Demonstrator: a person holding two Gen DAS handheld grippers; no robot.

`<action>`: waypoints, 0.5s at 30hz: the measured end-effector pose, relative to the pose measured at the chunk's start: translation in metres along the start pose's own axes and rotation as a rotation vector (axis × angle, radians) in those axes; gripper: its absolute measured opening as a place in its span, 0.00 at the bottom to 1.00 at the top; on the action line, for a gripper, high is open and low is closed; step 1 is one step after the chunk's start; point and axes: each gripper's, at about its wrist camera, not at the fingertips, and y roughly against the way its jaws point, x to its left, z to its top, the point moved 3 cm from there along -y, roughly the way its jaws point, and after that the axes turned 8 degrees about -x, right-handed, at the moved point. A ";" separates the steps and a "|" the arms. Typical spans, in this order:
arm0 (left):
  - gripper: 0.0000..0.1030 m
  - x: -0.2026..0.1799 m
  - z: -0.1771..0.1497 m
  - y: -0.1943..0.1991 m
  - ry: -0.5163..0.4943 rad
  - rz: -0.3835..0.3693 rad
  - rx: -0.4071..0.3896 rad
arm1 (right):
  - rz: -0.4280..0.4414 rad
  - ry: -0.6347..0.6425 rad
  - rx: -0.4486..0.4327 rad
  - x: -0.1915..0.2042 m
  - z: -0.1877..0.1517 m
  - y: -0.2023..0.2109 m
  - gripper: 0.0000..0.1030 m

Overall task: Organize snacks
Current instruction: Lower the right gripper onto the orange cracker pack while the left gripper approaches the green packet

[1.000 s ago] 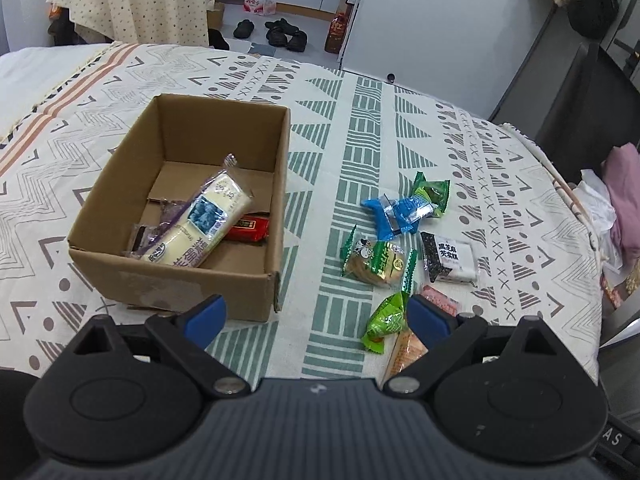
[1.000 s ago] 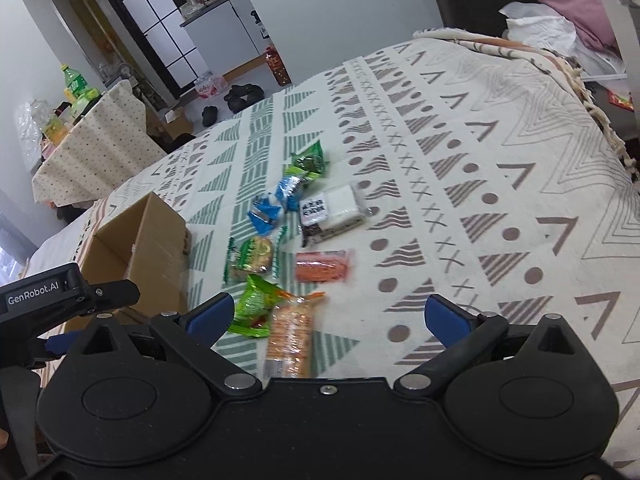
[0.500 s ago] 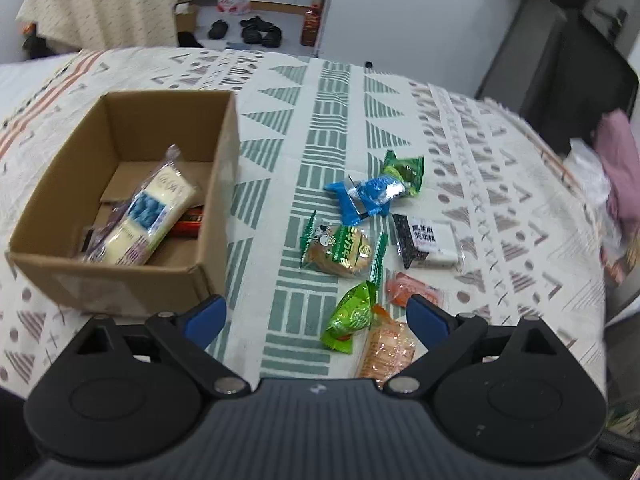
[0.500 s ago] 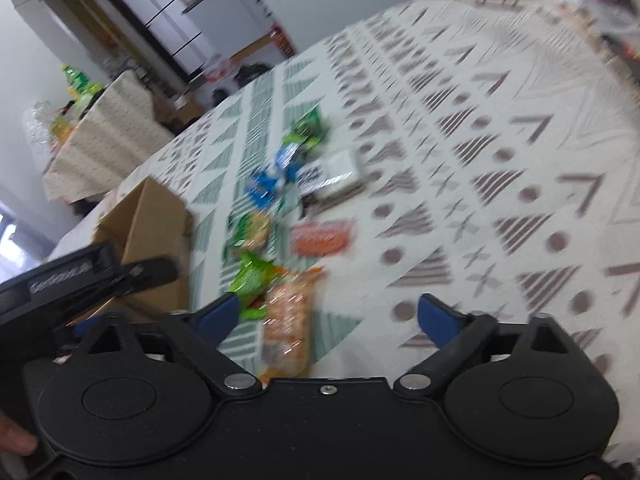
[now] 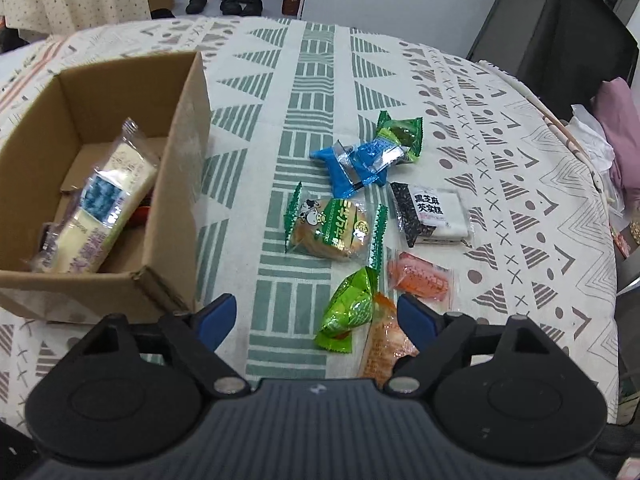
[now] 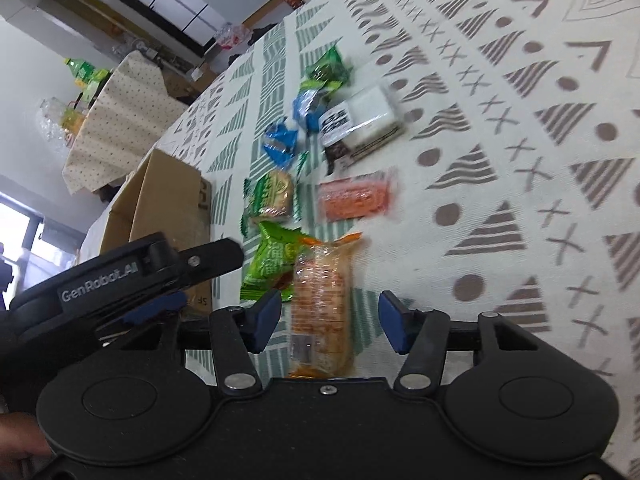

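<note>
Right gripper (image 6: pixel 326 326): nearest the lens in the right wrist view; jaws about half apart and just been closing, blue pads on either side of the orange cracker pack (image 6: pixel 322 304), which lies between them with a gap on each side, so nothing is gripped.
Left gripper (image 5: pixel 316 318): jaws wide, just been closing a little, with bare cloth and the bright green packet (image 5: pixel 347 311) between the pads; no pad touches it. In the right wrist view it shows as a black arm at the left, just in front of the box.
Orange cracker pack: long clear wrapper lying lengthwise on the patterned tablecloth (image 5: pixel 520 184), its left edge touching the bright green packet.
Pink packet (image 5: pixel 422 280): flat on the cloth just beyond the cracker pack, to the right of the bright green one.
Round cake packet (image 5: pixel 332 229): clear wrapper with green ends, just beyond the bright green packet.
Black-and-white packet (image 5: pixel 430 214): to the right of the round cake, near the pink packet.
Blue packets (image 5: pixel 358 162): beyond the cake, crumpled and touching each other.
Dark green packet (image 5: pixel 402 132): farthest of the loose snacks, touching the blue ones.
Cardboard box (image 5: pixel 176 176): open, on the cloth left of the snacks; a long white-and-blue packet (image 5: pixel 102 204) leans inside, with something red partly hidden under it.
</note>
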 end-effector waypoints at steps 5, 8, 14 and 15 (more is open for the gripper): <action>0.72 -0.002 -0.003 -0.014 -0.023 -0.020 0.042 | -0.035 0.030 0.027 0.003 -0.003 -0.014 0.53; 0.66 -0.003 -0.006 -0.021 -0.026 -0.034 0.062 | -0.051 0.058 0.027 0.006 -0.004 -0.018 0.48; 0.60 -0.006 -0.009 -0.035 -0.033 -0.035 0.081 | -0.056 0.077 0.006 0.004 -0.003 -0.016 0.28; 0.57 -0.006 -0.009 -0.037 -0.029 -0.039 0.085 | -0.069 0.081 -0.005 0.003 -0.001 -0.014 0.28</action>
